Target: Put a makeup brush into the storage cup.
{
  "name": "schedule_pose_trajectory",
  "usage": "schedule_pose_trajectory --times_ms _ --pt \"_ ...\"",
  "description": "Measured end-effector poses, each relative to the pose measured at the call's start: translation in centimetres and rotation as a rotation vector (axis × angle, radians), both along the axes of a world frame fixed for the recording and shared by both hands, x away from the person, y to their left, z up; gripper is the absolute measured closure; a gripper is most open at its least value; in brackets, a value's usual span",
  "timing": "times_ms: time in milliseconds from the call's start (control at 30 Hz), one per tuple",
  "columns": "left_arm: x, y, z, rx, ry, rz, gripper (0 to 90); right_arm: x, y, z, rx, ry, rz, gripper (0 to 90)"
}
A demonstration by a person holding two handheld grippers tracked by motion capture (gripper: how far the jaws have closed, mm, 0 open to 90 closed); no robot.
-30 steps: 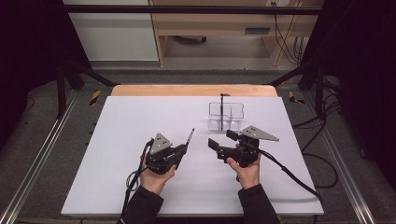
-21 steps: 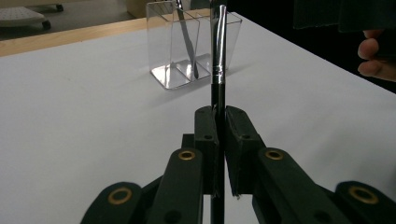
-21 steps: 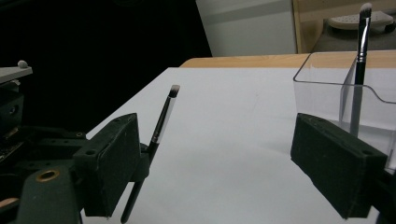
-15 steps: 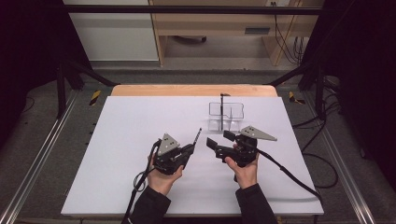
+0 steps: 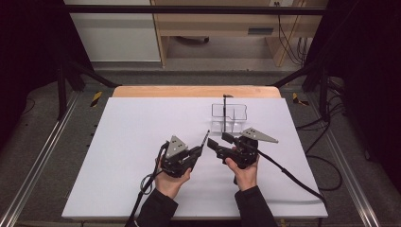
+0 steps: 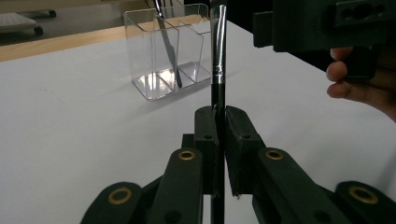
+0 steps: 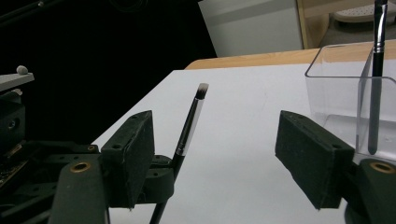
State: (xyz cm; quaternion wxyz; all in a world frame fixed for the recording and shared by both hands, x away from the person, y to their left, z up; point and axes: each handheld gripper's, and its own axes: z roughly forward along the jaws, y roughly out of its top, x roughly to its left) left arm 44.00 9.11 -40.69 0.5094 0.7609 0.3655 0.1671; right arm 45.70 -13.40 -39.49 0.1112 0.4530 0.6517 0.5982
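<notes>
Brush [image 6: 218,51] stands clamped in the left gripper [image 5: 197,152], near frame centre in the high view, long axis tilted up toward the clear organizer [image 5: 229,116] at upper right. Right gripper [image 5: 217,141], just right of it, has been closing; its jaws remain apart and empty, the brush left of the gap.

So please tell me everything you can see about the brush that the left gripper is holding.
The brush is slim, with a black handle, a shiny silver-looking ferrule and a small dark tuft at the tip. The left gripper is shut on its handle, so it is lifted off the white table, tilted up and away from the person, towards the clear holder. In the right gripper view it stands beyond that gripper's jaws, touching neither.
</notes>
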Motion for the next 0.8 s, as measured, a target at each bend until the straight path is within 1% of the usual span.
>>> schedule_pose_trajectory --times_ms 433,600,800 --pt "-0.3 -1.2 0.4 -0.005 -0.012 -0.018 83.3 0.1 0.3 -0.2 0.035 0.028 0.005 41.1" --pt "-0.5 -1.6 0.5 -0.009 -0.019 -0.02 83.3 0.1 0.4 -0.3 0.043 0.034 0.019 47.1" --pt "-0.6 -1.8 0.6 -0.016 -0.023 -0.02 83.3 0.1 0.4 -0.3 0.066 0.035 0.018 54.8"
